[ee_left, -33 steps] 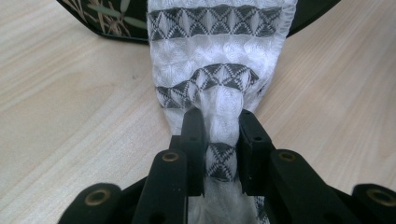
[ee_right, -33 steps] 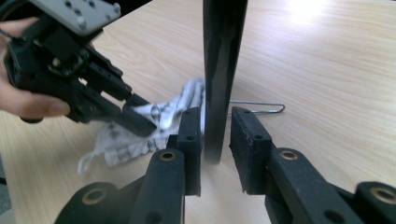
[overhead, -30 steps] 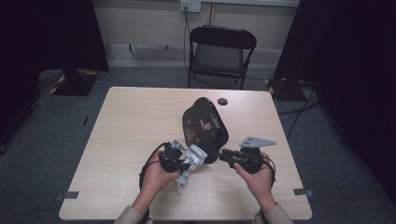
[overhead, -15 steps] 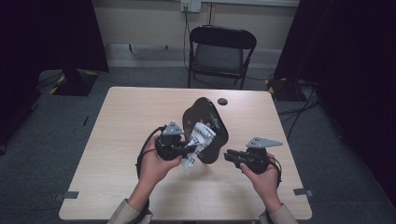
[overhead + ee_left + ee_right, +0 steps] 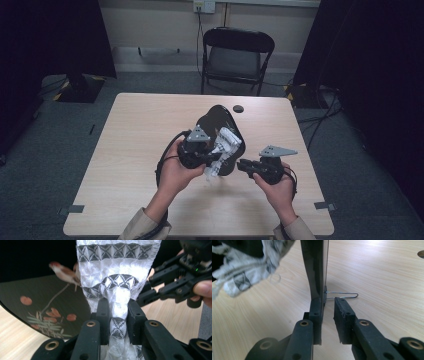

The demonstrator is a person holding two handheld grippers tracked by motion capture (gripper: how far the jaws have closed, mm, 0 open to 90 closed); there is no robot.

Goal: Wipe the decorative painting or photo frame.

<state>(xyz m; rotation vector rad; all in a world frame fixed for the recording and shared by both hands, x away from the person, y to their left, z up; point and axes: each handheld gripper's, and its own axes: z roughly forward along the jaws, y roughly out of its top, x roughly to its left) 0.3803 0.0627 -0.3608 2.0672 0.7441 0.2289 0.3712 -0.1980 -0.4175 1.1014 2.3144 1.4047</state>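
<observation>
A black lacquered plate [image 5: 220, 120] painted with a bird and branch [image 5: 45, 305] stands tilted upright in the middle of the table. My left gripper [image 5: 212, 156] is shut on a white cloth with grey diamond bands [image 5: 117, 270] and holds it against the plate's face. The cloth [image 5: 223, 142] hangs bunched between the pads [image 5: 103, 312]. My right gripper [image 5: 328, 303] sits at the plate's lower right edge [image 5: 314, 267], jaws narrow and astride it. One pad lies against the plate and a thin gap shows by the other. A wire stand [image 5: 344, 293] juts from the plate's back.
The pale wooden table [image 5: 125, 150] has bare room to the left and along the front. A small dark round object [image 5: 238, 108] lies near the far edge. A black folding chair [image 5: 235, 55] stands beyond the table.
My left gripper has lifted the cloth off the table and carried it up and right onto the plate's face. The right hand has stayed at the plate's edge.
</observation>
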